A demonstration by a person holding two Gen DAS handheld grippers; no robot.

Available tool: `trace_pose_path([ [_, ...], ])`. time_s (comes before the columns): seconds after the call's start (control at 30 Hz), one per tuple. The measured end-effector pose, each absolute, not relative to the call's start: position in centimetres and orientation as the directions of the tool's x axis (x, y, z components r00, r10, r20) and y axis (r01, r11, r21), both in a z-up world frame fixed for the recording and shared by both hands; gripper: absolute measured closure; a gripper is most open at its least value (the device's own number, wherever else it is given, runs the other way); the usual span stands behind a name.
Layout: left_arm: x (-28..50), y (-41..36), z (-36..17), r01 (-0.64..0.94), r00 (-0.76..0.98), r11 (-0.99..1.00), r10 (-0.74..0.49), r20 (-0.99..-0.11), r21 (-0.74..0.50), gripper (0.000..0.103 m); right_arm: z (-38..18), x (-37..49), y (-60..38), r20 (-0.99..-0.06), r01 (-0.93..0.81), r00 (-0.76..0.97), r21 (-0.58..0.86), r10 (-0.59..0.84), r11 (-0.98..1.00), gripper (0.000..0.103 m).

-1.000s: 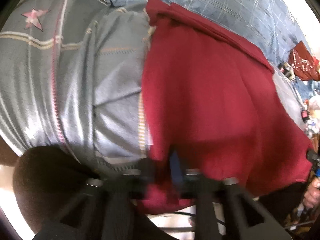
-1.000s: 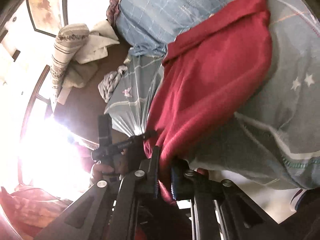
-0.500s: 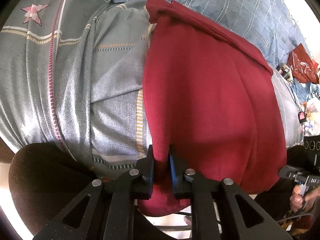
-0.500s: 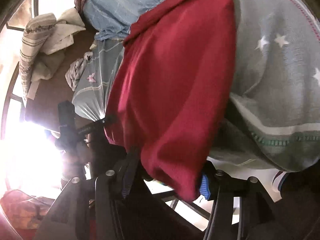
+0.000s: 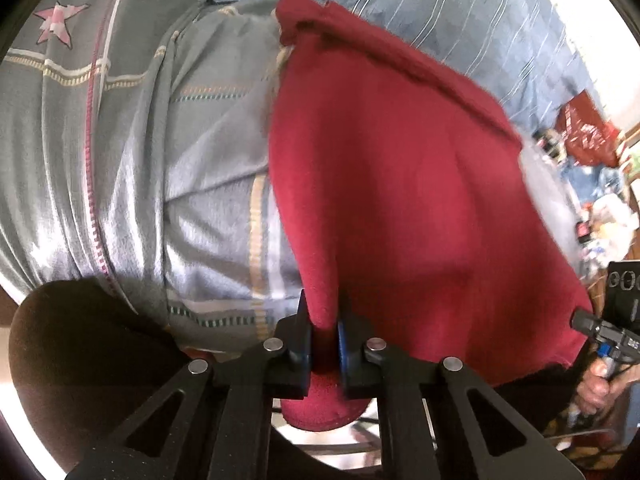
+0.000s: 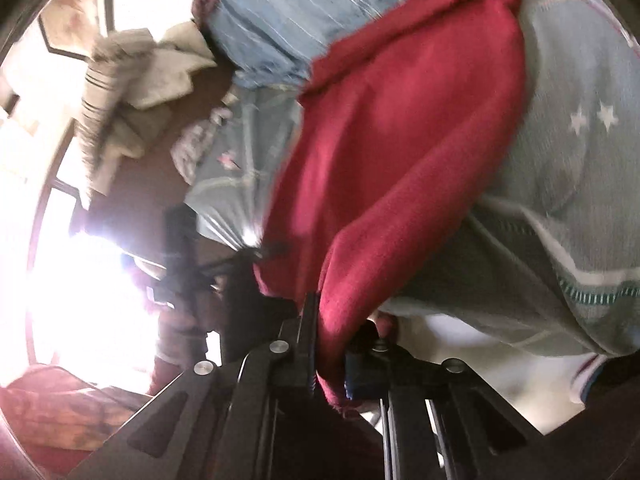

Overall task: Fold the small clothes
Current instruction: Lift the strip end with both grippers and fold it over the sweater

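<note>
The red garment [image 5: 400, 200] lies spread over the grey patterned bedsheet [image 5: 160, 160], stretching away ahead of both my claws. My left gripper [image 5: 324, 340] is clamped on its near edge, and my right gripper [image 6: 332, 344] pinches another near edge.

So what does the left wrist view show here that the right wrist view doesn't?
Only the left wrist view shows the pink star printed large on the grey bedsheet, plus the left tongs pinching the red garment. Only the right wrist view shows the striped cloth pile and two white stars. Both share the red garment, the sheet and the blue checked fabric.
</note>
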State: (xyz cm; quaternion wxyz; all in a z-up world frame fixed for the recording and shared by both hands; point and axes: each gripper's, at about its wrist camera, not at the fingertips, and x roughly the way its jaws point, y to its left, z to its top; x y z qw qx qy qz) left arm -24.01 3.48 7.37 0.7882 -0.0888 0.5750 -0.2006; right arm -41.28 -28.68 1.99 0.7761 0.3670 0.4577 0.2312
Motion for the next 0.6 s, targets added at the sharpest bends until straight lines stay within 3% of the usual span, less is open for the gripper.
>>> trace_pose_path([
  [0.27, -20.8, 4.7, 13.8, 0.244, 0.399, 0.859, -0.511, -0.761, -0.45, 0.095, 6.6, -40.0, -30.6, -0.415, -0.103, 0.61, 0.803, 0.675, 0.587, 0.096],
  [0.6, -12.6, 0.6, 17.8, 0.269, 0.513, 0.868, -0.496, -0.7, -0.418, 0.095, 8.3, -32.3, -37.6, -0.415, -0.024, 0.777, 0.731, 0.473, 0.682, 0.096],
])
